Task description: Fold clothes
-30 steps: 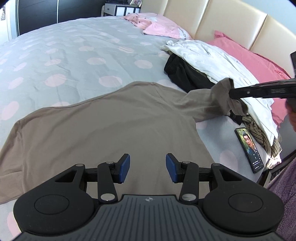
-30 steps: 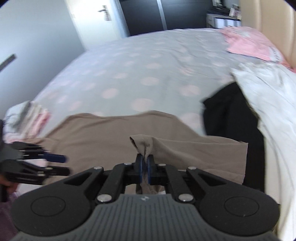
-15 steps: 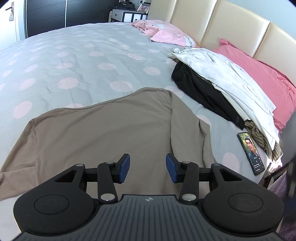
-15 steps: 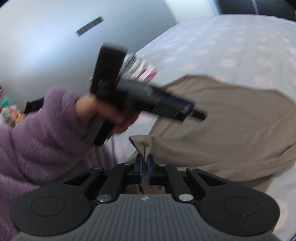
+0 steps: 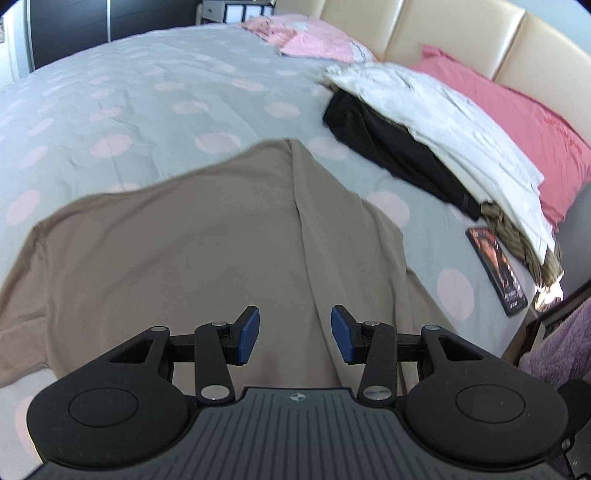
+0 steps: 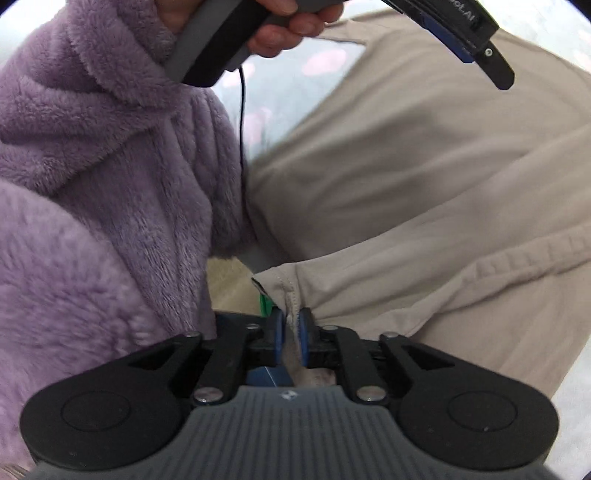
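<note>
Sleeve (image 5: 332, 221) now lying folded across the shirt (image 5: 166, 251) on the bed (image 5: 147, 85), right gripper (image 6: 291, 334) clenching its cuff near the edge, left gripper (image 5: 294, 334) hovering with jaws released: keeping the fold flat matters.

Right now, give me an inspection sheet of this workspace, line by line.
Surface: bed, grey cover with pink dots.
Job's things: beige shirt spread flat, one sleeve folded over it.
Clutter: clothes pile, pink pillow, phone.
Grippers: left tool open above shirt; right tool shut on sleeve hem.
Cables: thin black cable hanging from left tool's handle.
Surroundings: padded headboard, dark wardrobe, purple fleece sleeve.
</note>
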Demonstrator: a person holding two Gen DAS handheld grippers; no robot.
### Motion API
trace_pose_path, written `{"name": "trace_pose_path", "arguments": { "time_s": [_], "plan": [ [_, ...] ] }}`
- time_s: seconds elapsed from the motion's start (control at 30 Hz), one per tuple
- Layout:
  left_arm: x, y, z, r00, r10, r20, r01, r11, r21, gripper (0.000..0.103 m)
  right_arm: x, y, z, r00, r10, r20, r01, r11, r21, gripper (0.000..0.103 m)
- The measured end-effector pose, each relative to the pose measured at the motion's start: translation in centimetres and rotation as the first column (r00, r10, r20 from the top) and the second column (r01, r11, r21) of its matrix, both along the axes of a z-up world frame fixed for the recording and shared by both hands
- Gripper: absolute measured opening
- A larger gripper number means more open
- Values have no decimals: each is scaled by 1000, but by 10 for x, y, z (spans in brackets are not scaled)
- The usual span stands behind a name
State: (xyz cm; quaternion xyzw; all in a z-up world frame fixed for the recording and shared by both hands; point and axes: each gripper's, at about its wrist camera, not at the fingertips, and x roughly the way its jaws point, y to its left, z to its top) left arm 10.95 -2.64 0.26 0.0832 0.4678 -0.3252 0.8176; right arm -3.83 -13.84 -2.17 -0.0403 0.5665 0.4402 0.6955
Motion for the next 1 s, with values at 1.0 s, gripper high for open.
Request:
{"name": "trace_pose_path", "arguments": {
  "time_s": [1.0],
  "plan": [
    [-17, -107, -69, 994, -90, -58, 90, 996, -7, 12, 79, -157, -13, 737, -509, 444, 607, 787, -106, 43]
  ]
}}
